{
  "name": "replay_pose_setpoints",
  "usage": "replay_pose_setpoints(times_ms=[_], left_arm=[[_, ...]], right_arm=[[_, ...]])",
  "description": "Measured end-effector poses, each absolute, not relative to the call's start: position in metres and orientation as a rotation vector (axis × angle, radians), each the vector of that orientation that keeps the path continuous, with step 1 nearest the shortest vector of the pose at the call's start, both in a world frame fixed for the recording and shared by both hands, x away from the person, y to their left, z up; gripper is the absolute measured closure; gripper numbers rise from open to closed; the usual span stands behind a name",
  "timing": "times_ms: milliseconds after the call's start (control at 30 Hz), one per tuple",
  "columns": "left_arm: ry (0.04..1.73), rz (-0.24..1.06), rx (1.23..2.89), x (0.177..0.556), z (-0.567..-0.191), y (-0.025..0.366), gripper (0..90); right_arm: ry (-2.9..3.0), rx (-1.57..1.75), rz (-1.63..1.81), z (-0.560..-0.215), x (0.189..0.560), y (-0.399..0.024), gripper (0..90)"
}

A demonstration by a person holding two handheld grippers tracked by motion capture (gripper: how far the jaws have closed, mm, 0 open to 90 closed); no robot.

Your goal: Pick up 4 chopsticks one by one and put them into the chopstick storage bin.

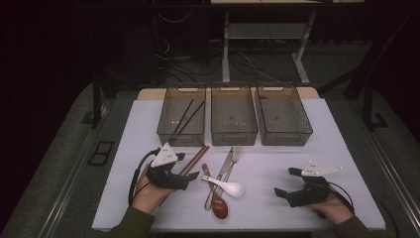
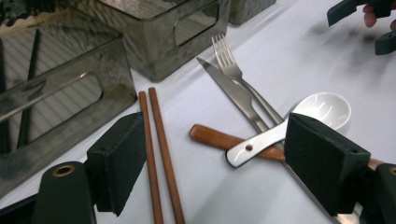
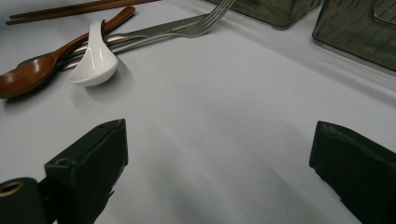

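My left gripper [image 1: 189, 165] [image 2: 210, 140] is open low over the white table, its jaws set either side of a pair of brown chopsticks [image 1: 196, 157] [image 2: 159, 140] and the handles of a wooden spoon [image 1: 218, 204] [image 2: 210, 136] and a white ceramic spoon [image 1: 230, 188] [image 2: 322, 109]. The white spoon lies across the wooden one. Alongside lie a knife [image 1: 225, 163] [image 2: 233, 93] and a fork [image 1: 235, 157] [image 2: 229, 60]. The right gripper [image 1: 286, 182] [image 3: 219, 140] is open over bare table at the right, nothing between its jaws.
Three clear bins stand in a row at the back: left bin [image 1: 168, 133], middle bin [image 1: 234, 136], right bin [image 1: 285, 138]. Dark chopsticks [image 1: 188, 118] lie in the left bin. The table's front edge [image 1: 237, 229] runs just past the hands.
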State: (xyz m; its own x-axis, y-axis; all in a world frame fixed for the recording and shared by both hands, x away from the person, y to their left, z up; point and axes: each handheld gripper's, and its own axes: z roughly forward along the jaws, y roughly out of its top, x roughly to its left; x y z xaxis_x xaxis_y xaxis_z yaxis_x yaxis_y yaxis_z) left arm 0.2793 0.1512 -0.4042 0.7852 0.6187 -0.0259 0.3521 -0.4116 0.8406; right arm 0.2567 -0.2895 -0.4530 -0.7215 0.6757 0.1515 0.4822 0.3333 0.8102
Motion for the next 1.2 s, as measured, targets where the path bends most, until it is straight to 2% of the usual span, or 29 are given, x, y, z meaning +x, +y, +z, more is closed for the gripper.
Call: replay_pose_setpoints(times_ms=[267, 567, 1200], left_arm=[[0.777, 0.344, 2.077, 0.268, -0.426, 0.158, 22.5], [0.815, 0.363, 2.087, 0.272, -0.432, 0.165, 29.6], [0.95, 0.31, 2.067, 0.286, -0.439, 0.186, 64.8]], right_arm=[[2.384, 1.046, 1.33, -0.453, 0.257, -0.289, 4.2], [2.392, 1.035, 1.33, -0.453, 0.257, -0.287, 4.2], [2.404, 1.018, 1.322, -0.454, 0.257, -0.286, 4.2]])
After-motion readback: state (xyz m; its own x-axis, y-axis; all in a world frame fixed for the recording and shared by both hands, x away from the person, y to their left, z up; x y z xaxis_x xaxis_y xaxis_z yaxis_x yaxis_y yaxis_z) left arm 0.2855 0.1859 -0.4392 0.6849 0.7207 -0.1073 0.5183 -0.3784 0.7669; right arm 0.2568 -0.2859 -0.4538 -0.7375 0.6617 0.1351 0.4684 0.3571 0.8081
